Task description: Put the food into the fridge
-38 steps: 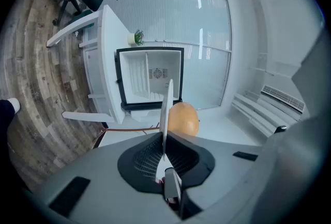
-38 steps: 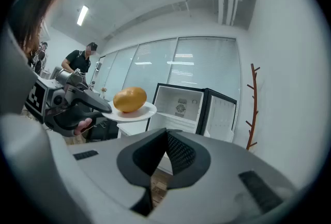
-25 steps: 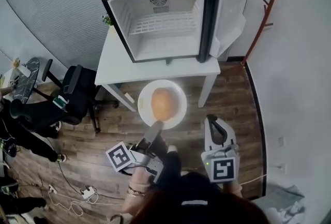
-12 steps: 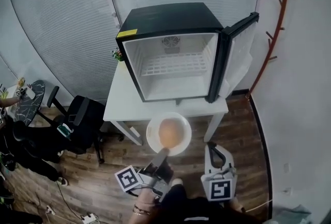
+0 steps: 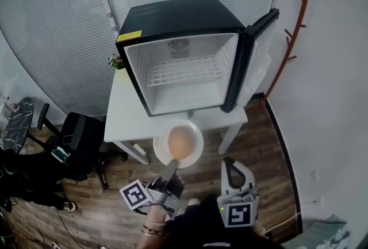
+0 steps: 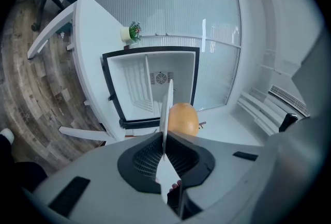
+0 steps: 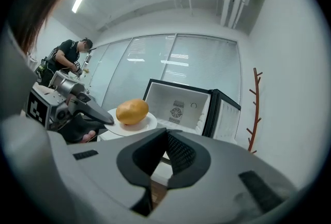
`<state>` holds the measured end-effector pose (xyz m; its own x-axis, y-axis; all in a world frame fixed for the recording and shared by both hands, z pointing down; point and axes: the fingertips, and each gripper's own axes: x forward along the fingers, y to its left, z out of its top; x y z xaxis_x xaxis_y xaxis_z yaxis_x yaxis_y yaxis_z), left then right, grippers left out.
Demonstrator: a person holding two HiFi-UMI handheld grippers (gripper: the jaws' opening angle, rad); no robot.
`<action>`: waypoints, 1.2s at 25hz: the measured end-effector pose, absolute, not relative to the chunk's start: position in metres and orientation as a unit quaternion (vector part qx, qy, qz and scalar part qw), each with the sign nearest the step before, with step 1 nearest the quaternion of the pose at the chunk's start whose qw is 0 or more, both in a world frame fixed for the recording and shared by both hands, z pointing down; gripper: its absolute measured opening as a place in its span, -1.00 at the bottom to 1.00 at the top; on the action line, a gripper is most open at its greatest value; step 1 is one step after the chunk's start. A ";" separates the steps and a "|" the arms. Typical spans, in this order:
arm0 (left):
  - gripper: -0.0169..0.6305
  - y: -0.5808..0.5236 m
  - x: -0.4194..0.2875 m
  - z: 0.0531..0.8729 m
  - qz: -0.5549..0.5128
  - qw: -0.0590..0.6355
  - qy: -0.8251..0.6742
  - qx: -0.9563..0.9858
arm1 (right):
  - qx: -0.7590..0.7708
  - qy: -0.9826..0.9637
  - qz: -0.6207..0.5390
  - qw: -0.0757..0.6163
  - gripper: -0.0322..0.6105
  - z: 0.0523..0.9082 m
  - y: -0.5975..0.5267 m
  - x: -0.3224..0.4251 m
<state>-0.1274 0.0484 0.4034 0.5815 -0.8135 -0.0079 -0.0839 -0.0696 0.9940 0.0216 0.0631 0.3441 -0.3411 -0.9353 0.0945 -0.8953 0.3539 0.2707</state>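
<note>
in the head view's centre the left hand-held gripper (image 5: 171, 166) holds a white plate (image 5: 194, 154) carrying the round brown food (image 5: 180, 142), just below the open fridge (image 5: 184, 72) on the bench (image 5: 123, 118). only its own view shows the jaws clamped on the plate's edge. the right hand-held gripper (image 7: 165, 136), lower centre, is closed on nothing.

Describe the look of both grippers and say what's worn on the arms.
Left gripper: grey and black, with slim jaws. Right gripper: white, bulkier shell with a small green light. Each carries a white cube with a black square marker and has black ribbed pads. A thin bracelet is on the left wrist; the clothing is dark.
</note>
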 end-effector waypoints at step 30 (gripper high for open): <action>-0.90 -0.096 -0.130 0.396 -0.330 0.580 -0.346 0.660 | 0.525 -0.839 -0.085 0.115 -0.89 0.346 -0.077 0.007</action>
